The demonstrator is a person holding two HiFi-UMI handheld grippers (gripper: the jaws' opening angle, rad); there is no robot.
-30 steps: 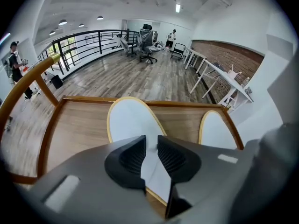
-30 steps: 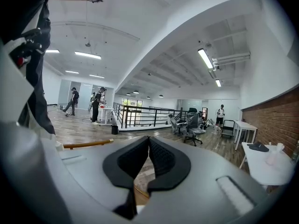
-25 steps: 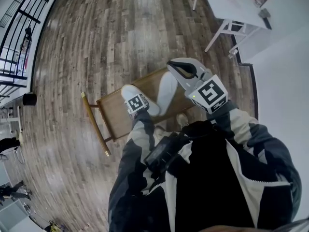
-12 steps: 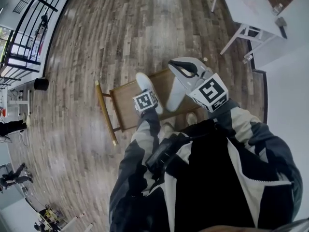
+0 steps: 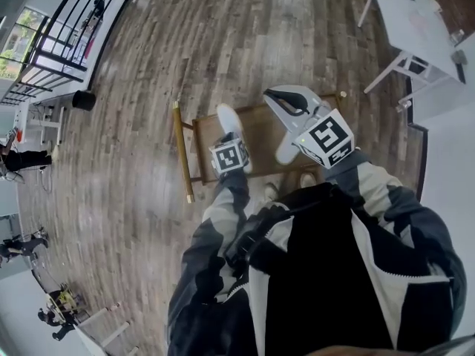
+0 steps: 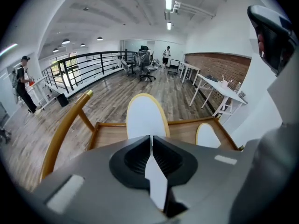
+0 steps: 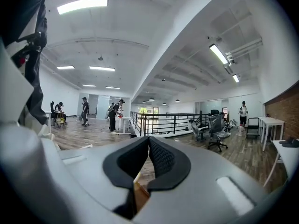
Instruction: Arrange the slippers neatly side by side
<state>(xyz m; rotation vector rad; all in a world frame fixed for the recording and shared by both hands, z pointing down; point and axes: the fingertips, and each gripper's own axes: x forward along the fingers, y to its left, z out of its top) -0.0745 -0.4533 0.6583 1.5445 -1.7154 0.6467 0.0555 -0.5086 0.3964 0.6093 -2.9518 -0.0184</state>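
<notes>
The person is gripping 1 white slipper (image 6: 145, 118) with the left gripper (image 6: 151, 141). Its jaws are pressing nearly together on the slipper's near end, and a white strip of it is showing in the narrow gap between the pads. The slipper is pointing away from the person over a low wooden stand (image 6: 110, 135), and it looks to be hanging a little above the wood rather than lying flat, though that is not certain. The second slipper (image 6: 208, 136) is lying on the stand to the right, near the held one but apart from it, toe pointing the same way.

The right gripper (image 7: 148, 141) is hovering nearly level above the right part of the stand. Its jaws are closed together on nothing, and only a bit of tan wood is showing below them.

The task seems to be about midway. Both slippers are already over the same stand and facing roughly the same way, but 1 is in the air and the 2 are not yet lined up. The held slipper needs setting down just beside the second one, heels level, and then releasing.
</notes>
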